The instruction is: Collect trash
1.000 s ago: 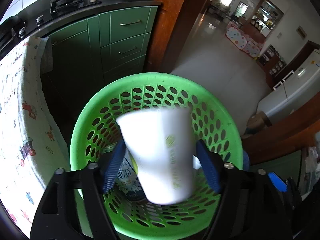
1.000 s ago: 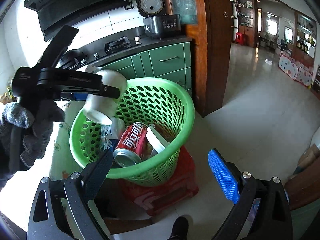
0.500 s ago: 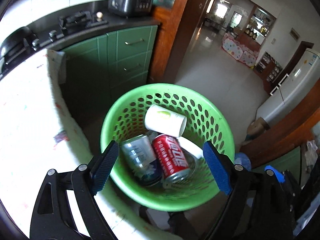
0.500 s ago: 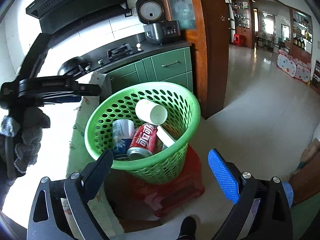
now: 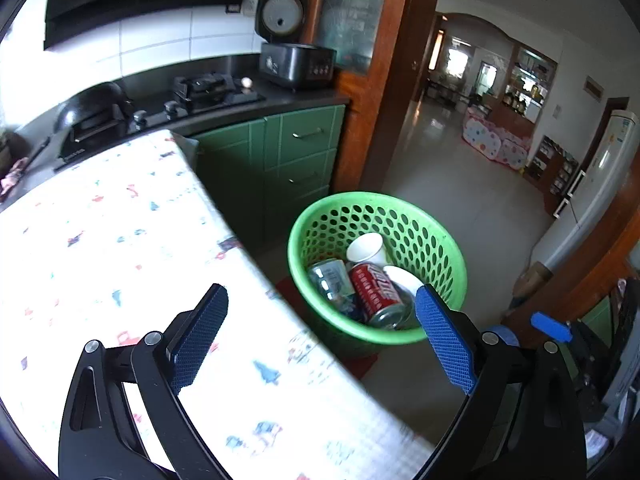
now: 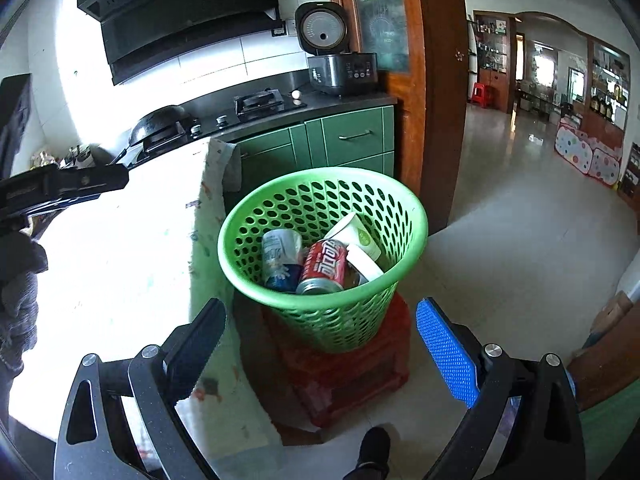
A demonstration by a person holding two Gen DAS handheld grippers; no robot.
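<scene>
1. left gripper: jaws spread wide, holding nothing, hovering over the patterned tablecloth at the table edge.
2. right gripper: jaws spread wide too, nothing between the pads, aimed at the green basket.
3. basket sits on a red stool, just beside the table.
4. inside the basket: white paper cup on its side, red soda can, silver-blue can, all touching.

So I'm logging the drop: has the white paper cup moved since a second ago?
Yes. The white paper cup went from the left gripper above the rim down into the green basket, beside the red can.
</scene>
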